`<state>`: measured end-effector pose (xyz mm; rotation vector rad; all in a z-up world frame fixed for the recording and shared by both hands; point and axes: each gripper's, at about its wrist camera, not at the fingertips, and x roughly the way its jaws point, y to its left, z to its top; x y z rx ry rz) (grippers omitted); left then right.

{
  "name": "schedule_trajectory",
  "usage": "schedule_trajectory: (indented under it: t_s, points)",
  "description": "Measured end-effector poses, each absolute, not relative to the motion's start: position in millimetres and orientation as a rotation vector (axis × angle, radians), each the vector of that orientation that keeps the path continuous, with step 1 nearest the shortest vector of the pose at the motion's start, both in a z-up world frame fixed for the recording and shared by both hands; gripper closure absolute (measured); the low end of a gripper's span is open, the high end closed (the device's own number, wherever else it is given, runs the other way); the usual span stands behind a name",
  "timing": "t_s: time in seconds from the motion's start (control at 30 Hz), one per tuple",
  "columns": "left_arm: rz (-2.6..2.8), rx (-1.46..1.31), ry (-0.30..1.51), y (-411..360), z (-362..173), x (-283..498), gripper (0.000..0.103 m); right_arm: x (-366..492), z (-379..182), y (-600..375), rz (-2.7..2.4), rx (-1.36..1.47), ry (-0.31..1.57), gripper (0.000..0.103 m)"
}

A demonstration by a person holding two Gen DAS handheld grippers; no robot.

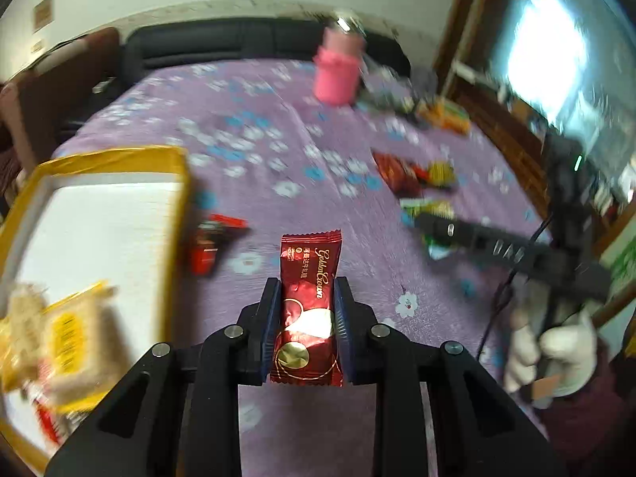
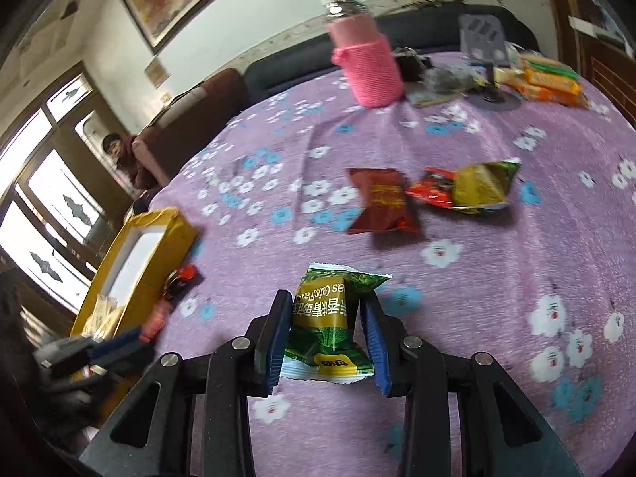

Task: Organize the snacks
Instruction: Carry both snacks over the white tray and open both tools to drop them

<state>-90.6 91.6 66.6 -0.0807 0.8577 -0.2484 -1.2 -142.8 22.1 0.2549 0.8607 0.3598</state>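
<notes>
Nearest to us, our left gripper (image 1: 306, 290) pinches a red Golden Crown candy packet (image 1: 308, 310) by its lower half, the upper end standing free above the fingertips. Our right gripper (image 2: 326, 310) squeezes a green garlic-flavour snack packet (image 2: 330, 326) between its blue pads (image 2: 274, 338); the wrapper bulges and crumples there.

The risk, as we judge it, is slippage: both wrappers are glossy and puffy, and the strong blur suggests fast motion, so a packet could twist or slide out before it reaches the box. A drop beside the rim would land among the small red packets (image 1: 214, 238) just outside the wall.

The yellow box (image 1: 175, 183) sits ahead and left of the left gripper, with pale wafer packs (image 1: 59, 342) already inside. Ahead and right of the right gripper lie a dark red packet (image 2: 381, 202) and a green-gold packet (image 2: 477, 187). Farthest off stands a pink knitted bottle (image 2: 369, 67).

Both tools point forward and slightly down over the purple floral cloth (image 2: 516, 278); a white-gloved hand (image 1: 552, 349) grips the right one.
</notes>
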Motion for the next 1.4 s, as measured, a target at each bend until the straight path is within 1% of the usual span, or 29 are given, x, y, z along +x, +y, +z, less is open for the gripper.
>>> schedule_trajectory:
  t_s: [0.13,0.23,0.43,0.57,0.77,0.97,1.03,1.17,1.23,1.27,1.3,1.37,1.4]
  points:
    - [-0.137,-0.163,0.797,151.2,88.2,-115.2,0.079,-10.2,28.3,-125.0,0.387,0.229,0.858,0.066]
    - [-0.050,-0.199,0.766,192.4,93.0,-130.5,0.079,-21.4,39.4,-106.6,0.439,0.226,0.851,0.066]
    - [0.072,-0.285,0.769,253.0,72.1,-149.9,0.079,-31.0,57.2,-39.4,0.589,0.225,0.887,0.067]
    - [0.108,-0.322,0.783,274.9,54.4,-155.7,0.079,-32.5,59.7,11.1,0.664,0.200,0.923,0.067]
    - [0.131,-0.364,0.787,294.1,42.0,-153.1,0.079,-33.1,58.8,82.1,0.717,0.105,0.952,0.067]
    - [0.130,-0.403,0.780,306.0,36.1,-152.1,0.077,-23.0,39.3,130.7,0.679,-0.008,0.975,0.067]
    - [0.120,-0.403,0.773,306.7,38.9,-154.0,0.076,-16.6,31.2,137.3,0.669,-0.017,0.989,0.065]
    - [0.120,-0.384,0.748,303.3,48.0,-158.0,0.056,-9.3,26.5,139.7,0.649,-0.002,0.982,0.063]
    - [0.125,-0.375,0.738,299.9,53.1,-160.1,0.049,-10.4,29.6,138.6,0.646,-0.001,0.971,0.058]
    - [0.133,-0.371,0.738,297.3,55.3,-160.6,0.044,-11.6,32.2,137.6,0.644,-0.003,0.963,0.057]
    - [0.143,-0.364,0.739,294.8,57.1,-160.3,0.036,-13.2,35.2,136.0,0.641,-0.006,0.954,0.056]
    - [0.171,-0.348,0.746,288.1,61.5,-159.8,0.025,-17.8,42.9,130.9,0.637,-0.007,0.933,0.055]
    - [0.177,-0.340,0.747,283.9,63.9,-160.3,0.024,-20.4,46.6,127.7,0.634,-0.002,0.924,0.053]
